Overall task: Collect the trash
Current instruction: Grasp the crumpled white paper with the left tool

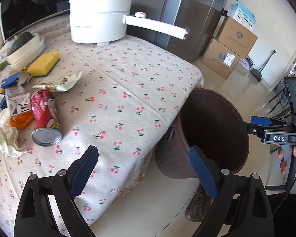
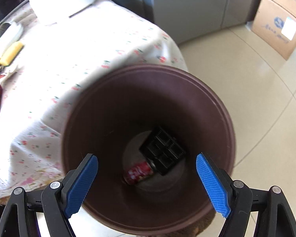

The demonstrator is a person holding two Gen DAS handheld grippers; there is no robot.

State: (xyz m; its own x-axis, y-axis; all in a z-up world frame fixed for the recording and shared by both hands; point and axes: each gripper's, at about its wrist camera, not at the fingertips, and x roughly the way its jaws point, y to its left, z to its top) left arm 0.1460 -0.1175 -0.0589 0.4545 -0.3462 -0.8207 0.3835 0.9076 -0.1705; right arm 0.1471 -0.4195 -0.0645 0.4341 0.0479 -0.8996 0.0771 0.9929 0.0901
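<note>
1. The brown bin (image 2: 217, 106) stands on the floor at the table's right corner, holding a red can (image 2: 139, 172) and a black object (image 2: 162, 150).
2. The right gripper (image 2: 147, 175) hangs over it, jaws wide, empty.
3. The left gripper (image 1: 144, 169), also wide and empty, faces the table.
4. Remaining trash, including a red tube (image 1: 45, 114), lies far left, partly cut off.
</note>
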